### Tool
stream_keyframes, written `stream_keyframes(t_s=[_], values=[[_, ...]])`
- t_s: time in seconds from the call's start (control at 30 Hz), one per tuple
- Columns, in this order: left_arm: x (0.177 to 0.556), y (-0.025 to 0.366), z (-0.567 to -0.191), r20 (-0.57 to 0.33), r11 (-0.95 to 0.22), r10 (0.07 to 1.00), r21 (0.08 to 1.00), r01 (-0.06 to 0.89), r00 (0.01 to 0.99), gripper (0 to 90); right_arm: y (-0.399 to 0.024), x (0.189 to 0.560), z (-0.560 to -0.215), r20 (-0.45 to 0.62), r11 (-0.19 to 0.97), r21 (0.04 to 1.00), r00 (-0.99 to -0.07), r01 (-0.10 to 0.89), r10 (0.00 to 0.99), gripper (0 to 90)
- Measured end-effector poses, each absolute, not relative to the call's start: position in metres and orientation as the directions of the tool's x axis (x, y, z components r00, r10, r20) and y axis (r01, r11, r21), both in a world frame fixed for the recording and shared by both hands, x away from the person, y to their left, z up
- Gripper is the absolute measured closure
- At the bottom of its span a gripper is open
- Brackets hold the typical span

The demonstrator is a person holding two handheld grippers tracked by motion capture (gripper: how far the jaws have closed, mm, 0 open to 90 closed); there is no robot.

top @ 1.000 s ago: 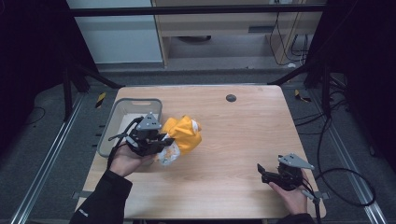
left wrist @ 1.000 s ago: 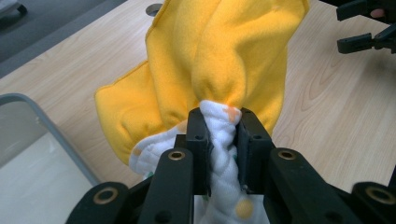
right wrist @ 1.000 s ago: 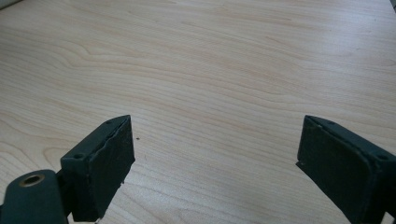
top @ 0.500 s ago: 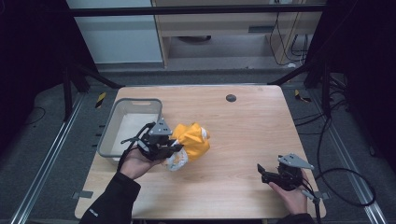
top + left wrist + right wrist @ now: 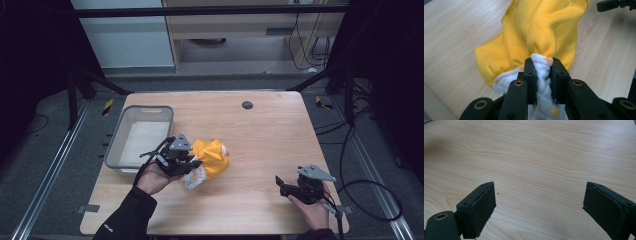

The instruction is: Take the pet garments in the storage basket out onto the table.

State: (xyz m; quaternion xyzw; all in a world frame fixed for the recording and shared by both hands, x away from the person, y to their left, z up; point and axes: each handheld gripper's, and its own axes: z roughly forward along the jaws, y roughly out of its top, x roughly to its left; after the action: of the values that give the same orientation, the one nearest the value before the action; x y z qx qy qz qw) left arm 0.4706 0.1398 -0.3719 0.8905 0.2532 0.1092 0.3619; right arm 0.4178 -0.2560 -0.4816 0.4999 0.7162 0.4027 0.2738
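Observation:
A yellow fleece cloth [image 5: 212, 155] with a white dotted lining lies bunched on the wooden table [image 5: 260, 135], left of centre. My left gripper [image 5: 192, 167] is shut on its white quilted edge. In the left gripper view the two black jaws pinch that white edge [image 5: 543, 72], and the yellow cloth [image 5: 541, 27] hangs out beyond them over the wood. My right gripper [image 5: 281, 184] rests near the table's front right corner, open, with only bare wood [image 5: 536, 170] between its pads.
A grey plastic bin [image 5: 120, 150] stands at the table's left edge, just behind my left hand. A small black disc [image 5: 247, 105] sits near the far edge. Cables trail on the floor to the right of the table.
My left gripper has carried the yellow cloth rightward and toward the front of the table, away from the bin, and lower. The right gripper has stayed where it was.

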Motion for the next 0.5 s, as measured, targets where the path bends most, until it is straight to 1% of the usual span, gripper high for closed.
stream_keyframes(t_s=[0.5], values=[[0.470,0.122,-0.395,0.006,-0.663,0.488,0.653,0.366,0.873,77.1,-0.256,0.418,-0.481,0.015,0.174,0.849,-0.352,0.499,0.936,10.8]])
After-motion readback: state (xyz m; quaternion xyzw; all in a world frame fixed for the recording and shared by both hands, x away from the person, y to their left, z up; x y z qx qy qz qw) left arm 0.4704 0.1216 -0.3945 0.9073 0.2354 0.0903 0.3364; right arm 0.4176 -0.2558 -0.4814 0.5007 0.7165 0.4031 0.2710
